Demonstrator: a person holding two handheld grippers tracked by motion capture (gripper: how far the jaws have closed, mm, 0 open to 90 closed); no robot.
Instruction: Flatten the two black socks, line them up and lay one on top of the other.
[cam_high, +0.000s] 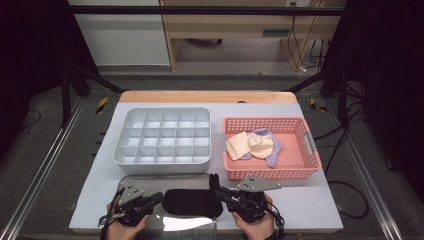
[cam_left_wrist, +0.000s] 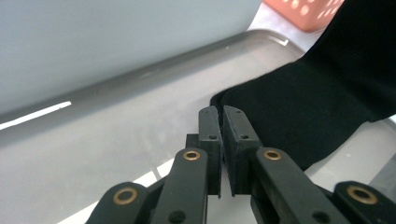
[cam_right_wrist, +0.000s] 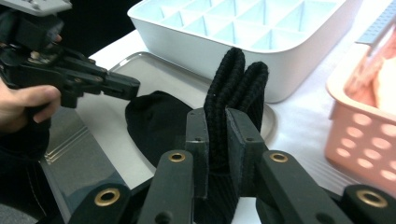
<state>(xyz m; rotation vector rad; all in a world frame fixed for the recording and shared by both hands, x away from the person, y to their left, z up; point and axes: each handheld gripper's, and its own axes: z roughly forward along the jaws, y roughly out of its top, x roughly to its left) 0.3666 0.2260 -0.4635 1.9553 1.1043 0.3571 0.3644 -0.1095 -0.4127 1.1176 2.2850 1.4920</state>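
A black sock (cam_high: 192, 202) lies on a shiny metal tray (cam_high: 165, 182) at the table's front edge. My right gripper (cam_high: 218, 190) is shut on the sock's ribbed cuff (cam_right_wrist: 238, 74), which stands up between the jaws in the right gripper view. The sock's body (cam_right_wrist: 154, 121) trails down onto the tray (cam_right_wrist: 154, 74). My left gripper (cam_high: 156, 198) sits at the sock's left end, jaws together with nothing between them. In the left gripper view its tips (cam_left_wrist: 221, 112) point at the edge of the sock (cam_left_wrist: 299, 107), just short of it.
A grey organiser box (cam_high: 162, 161) with many small compartments stands behind the tray. To its right a pink basket (cam_high: 272, 172) holds cream and lilac socks (cam_high: 252, 145). The white mat has free room in front of the basket.
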